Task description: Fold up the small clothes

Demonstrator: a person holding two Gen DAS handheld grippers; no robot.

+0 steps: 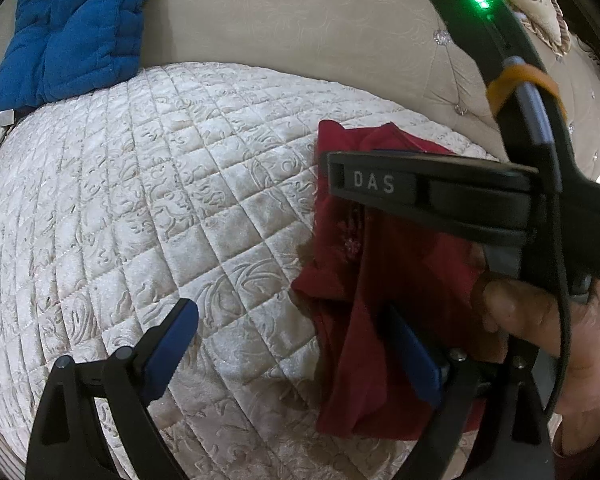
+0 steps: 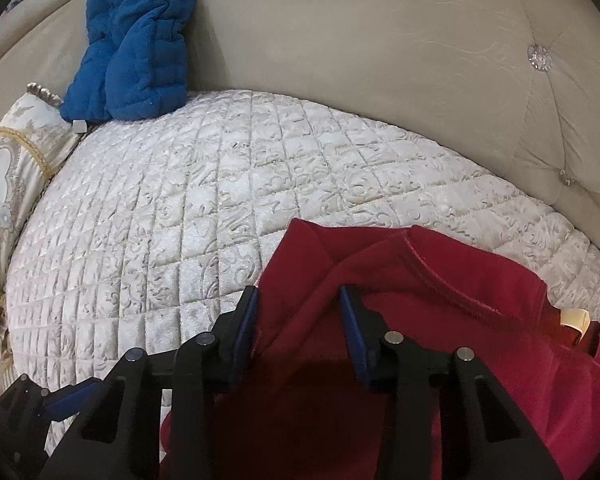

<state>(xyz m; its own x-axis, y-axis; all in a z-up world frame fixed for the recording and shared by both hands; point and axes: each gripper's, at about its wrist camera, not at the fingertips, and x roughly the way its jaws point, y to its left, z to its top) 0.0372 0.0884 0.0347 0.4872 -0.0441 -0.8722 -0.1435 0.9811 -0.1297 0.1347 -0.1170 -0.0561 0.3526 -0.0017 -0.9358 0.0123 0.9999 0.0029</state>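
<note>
**Right tongs straddle the red garment's edge**

Tongs on the right hand (image 2: 298,300) stand partly parted with a raised fold of the red garment (image 2: 440,320) between the blue pads; whether the pads already press the cloth I cannot tell, so I judge it not yet gripped; the left tongs (image 1: 296,332) are released and wide, one pad (image 1: 172,344) over bare quilted sofa cover (image 1: 140,200), the other over the garment's near strip.

In the left wrist view the red garment lies toward the right edge of the sofa cover, its long axis running from the front edge back toward the sofa backrest (image 1: 300,32); the collar end points to the backrest. A blue cushion (image 1: 72,28) leans well apart at the far left corner.

Judged from this, the right hand is the nearer one and sits on the garment's left edge; the cloth spreads away to its right, so a fold would carry that edge across the long axis; the left tongs could pin the near end.
</note>
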